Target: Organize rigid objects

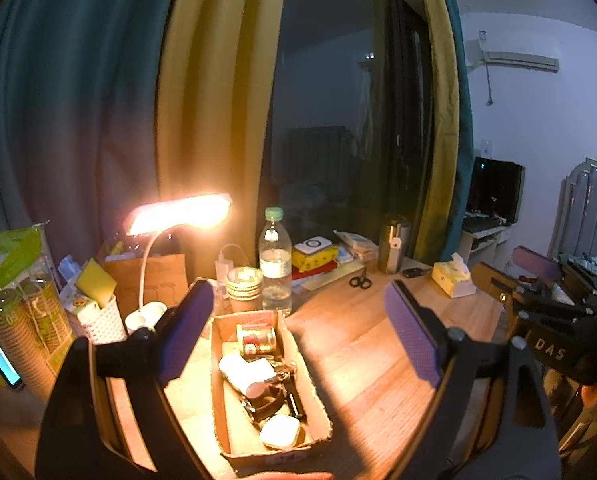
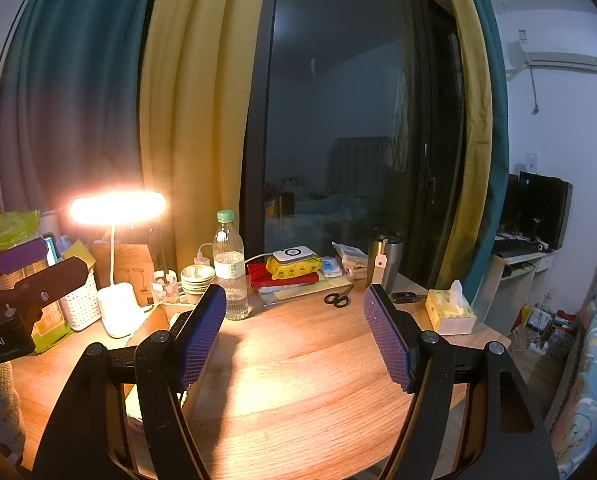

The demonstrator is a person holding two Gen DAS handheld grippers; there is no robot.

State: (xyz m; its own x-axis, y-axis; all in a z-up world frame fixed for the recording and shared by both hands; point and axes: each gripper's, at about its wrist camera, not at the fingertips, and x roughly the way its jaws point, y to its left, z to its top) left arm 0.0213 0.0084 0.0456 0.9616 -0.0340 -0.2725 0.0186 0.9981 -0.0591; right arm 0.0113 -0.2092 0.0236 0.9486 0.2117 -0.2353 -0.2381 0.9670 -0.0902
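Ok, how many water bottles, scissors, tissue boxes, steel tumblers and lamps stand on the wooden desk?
Clear plastic water bottles, green cap: 1
Black-handled scissors: 1
Yellow tissue boxes: 1
Steel tumblers: 1
Lit white desk lamps: 1
Total: 5

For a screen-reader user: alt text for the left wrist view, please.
An open, empty left claw hovers over a cardboard box of small items on a wooden desk, beside a lit lamp and a water bottle.

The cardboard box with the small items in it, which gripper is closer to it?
Left. The left gripper hangs open right over the cardboard box. The right gripper, also open, sits off to the box's right over bare table.
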